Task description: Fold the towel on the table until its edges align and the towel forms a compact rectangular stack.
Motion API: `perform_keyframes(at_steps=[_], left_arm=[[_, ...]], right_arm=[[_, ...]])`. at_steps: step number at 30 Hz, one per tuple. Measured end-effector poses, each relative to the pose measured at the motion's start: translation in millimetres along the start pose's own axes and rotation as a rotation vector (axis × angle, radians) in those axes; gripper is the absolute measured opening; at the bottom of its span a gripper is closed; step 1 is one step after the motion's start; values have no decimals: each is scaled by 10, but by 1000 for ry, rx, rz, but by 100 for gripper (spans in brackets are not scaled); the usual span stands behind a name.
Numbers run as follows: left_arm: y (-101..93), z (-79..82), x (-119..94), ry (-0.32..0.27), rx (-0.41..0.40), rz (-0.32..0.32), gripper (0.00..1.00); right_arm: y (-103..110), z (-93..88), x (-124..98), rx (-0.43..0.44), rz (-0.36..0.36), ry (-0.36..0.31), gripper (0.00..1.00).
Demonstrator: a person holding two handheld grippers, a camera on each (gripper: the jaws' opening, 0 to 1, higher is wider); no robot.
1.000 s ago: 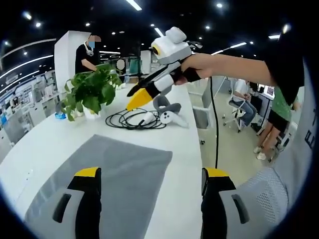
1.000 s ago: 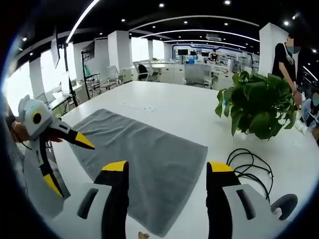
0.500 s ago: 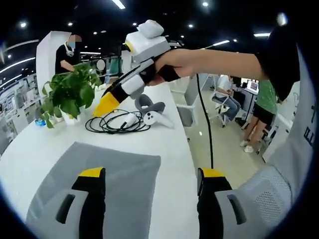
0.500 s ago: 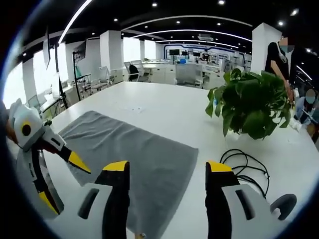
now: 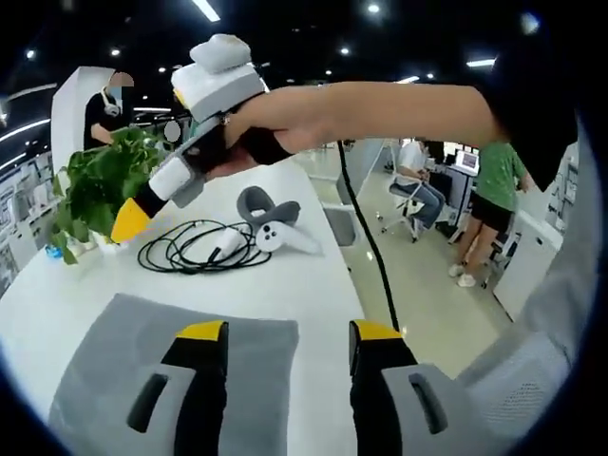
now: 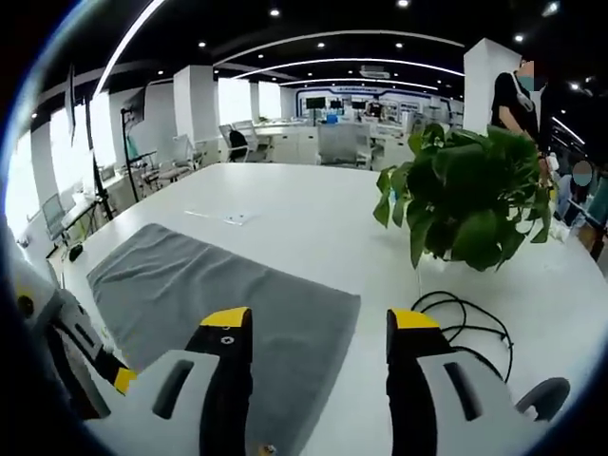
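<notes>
Both grippers have dropped nearer the grey towel (image 6: 223,294) lying flat on the white table (image 6: 313,214), jaws apart, empty; best pinch matching corners of one edge first.

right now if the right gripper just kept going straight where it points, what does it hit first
Most likely the grey towel. The right gripper is open, and the towel's near right corner lies flat on the white table just ahead of its jaws. Depth is unclear, so it might clear that corner and meet bare tabletop instead.
</notes>
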State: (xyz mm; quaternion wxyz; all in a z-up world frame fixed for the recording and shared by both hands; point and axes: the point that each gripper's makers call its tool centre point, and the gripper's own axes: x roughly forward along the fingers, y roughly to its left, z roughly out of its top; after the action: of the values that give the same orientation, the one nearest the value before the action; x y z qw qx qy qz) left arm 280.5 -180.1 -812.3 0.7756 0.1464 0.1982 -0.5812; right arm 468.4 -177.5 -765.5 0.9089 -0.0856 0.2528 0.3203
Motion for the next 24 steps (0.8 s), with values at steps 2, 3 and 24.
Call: perform_keyframes(at_steps=[2,3,24], left_arm=[[-27,-145,112,35,17,-25,41],[-26,-217,146,65,22,-25,41],[-60,-412,624,110,64,-46,34]], right_arm=[[-23,-7,59,4,-1,1,54],[-34,-4,80,10,-4,-3,53],[-127,-231,637,51,-10,21,44]])
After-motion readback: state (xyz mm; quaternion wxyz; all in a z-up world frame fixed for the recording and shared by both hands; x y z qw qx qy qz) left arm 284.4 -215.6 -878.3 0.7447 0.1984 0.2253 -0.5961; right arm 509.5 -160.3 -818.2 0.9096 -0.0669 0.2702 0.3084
